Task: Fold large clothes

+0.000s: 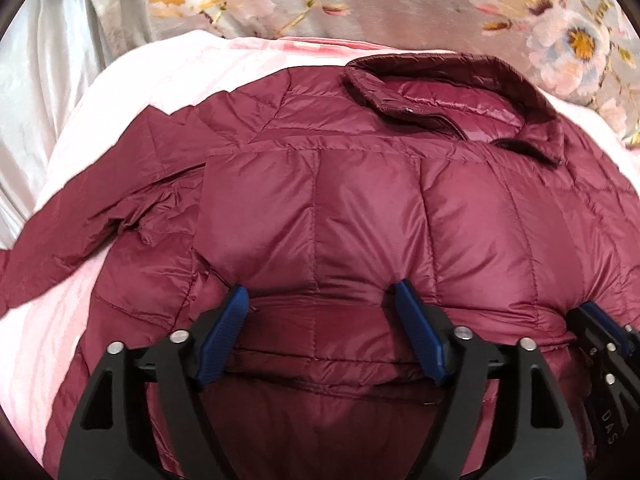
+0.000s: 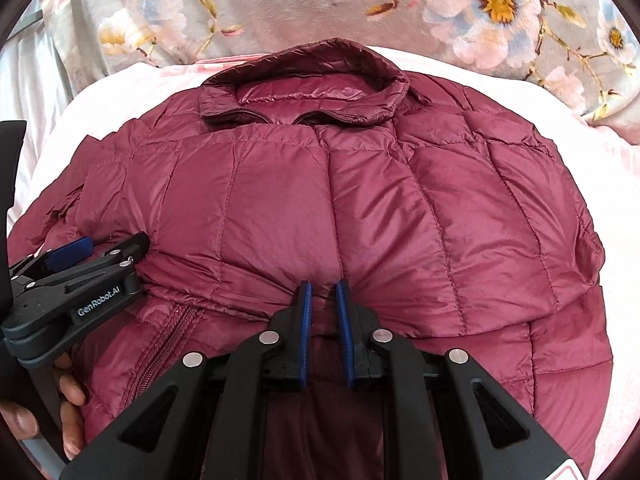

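A maroon quilted puffer jacket [image 1: 340,208] lies on a pink sheet [image 1: 132,92], collar [image 1: 440,92] at the far side. Its lower part is folded up over the body. My left gripper [image 1: 322,300] is open, its blue pads wide apart over the folded edge, holding nothing. My right gripper [image 2: 323,292] is nearly shut, pinching the folded jacket [image 2: 320,200] edge between its pads. The right gripper shows at the right edge of the left wrist view [image 1: 600,332]. The left gripper shows at the left of the right wrist view [image 2: 80,256]. A sleeve [image 1: 80,232] lies out to the left.
A grey floral blanket [image 1: 400,4] lies beyond the collar, and it also shows in the right wrist view [image 2: 280,4]. Pale satin fabric [image 1: 36,92] is at the far left. The person's fingers [image 2: 68,392] hold the left gripper's handle.
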`<state>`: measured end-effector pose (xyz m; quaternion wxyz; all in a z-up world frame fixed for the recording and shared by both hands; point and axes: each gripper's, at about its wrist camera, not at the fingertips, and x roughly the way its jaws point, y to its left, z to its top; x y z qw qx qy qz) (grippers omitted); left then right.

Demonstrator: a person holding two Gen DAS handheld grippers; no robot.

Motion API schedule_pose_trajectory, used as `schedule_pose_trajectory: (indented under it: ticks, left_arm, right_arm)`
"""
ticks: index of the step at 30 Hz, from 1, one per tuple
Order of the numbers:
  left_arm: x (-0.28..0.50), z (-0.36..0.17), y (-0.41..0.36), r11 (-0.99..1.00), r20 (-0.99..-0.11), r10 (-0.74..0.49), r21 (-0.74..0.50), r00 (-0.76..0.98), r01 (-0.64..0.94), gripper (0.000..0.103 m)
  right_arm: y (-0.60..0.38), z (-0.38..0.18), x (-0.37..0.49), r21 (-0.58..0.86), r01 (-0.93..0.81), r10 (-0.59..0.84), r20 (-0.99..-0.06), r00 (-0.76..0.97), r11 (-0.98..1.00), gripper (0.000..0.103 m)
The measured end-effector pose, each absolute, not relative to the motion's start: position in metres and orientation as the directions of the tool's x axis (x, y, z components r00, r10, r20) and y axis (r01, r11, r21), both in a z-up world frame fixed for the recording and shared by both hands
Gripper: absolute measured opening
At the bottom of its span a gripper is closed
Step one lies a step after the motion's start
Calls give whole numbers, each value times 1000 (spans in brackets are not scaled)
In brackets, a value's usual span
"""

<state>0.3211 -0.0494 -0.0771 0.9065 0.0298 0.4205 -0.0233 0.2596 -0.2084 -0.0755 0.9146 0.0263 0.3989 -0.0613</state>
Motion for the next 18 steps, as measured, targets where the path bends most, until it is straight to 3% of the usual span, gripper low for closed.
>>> schedule_pose_trajectory:
  ticks: [5,8,10,14,18]
  left_arm:
    - [309,-53,0,985,-750,-148,-172,645,26,81]
    - [290,-29,63,970,-728,-134,-237,673,-62,85]
    - [278,-20,119,959,-722,-50,-228,690,-169,89]
    - [266,-29,249,878,-775,148,-184,615,-442,89]
    - [252,-47,348,742,-818,224,-210,531,-636,87]
  right_arm:
    - [-214,-71,253,37,137,-68,-723,687,990,15]
    - [-211,-55,224,45,146,-74,-695,715,988,28]
    - [-207,-49,204,52,141,-69,-681,729,989,49]
    - [-198,-54,172,48,123,-55,-699,713,991,50]
    - [-192,-69,157,54,125,-48,-718,694,991,51]
